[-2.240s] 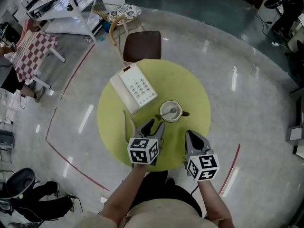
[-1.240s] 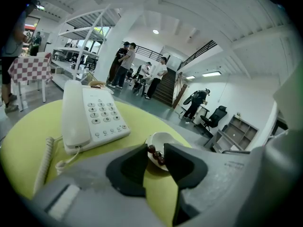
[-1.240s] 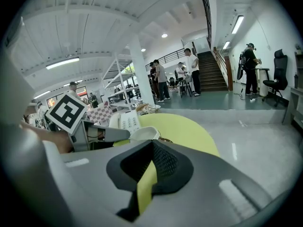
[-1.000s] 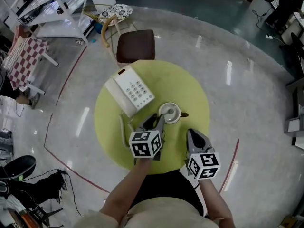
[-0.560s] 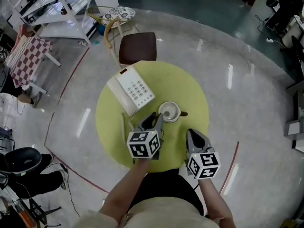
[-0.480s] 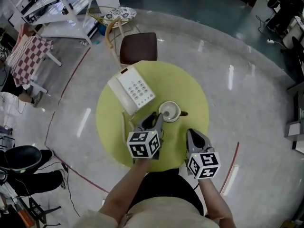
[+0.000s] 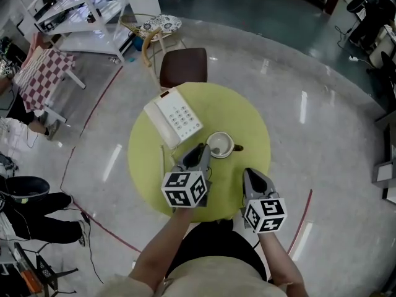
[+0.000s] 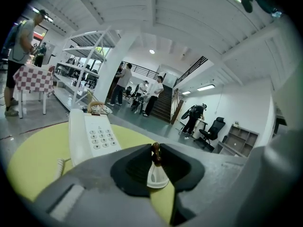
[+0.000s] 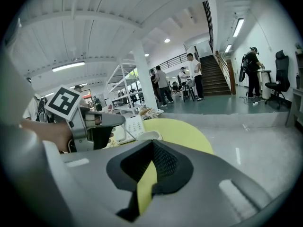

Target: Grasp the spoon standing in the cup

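Left gripper [image 8: 155, 146]: just closed in; spoon [image 8: 155, 153] handle is clamped at the tips.
Right gripper [image 9: 153, 143]: closed, nothing held.
Progress: grasp judged made; spoon not yet clear of cup [image 7: 231, 142].

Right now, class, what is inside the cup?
The spoon: its brown tip stands above the cup, between the left gripper's jaws, which have just been closing. The cup's wall covers its bowl.
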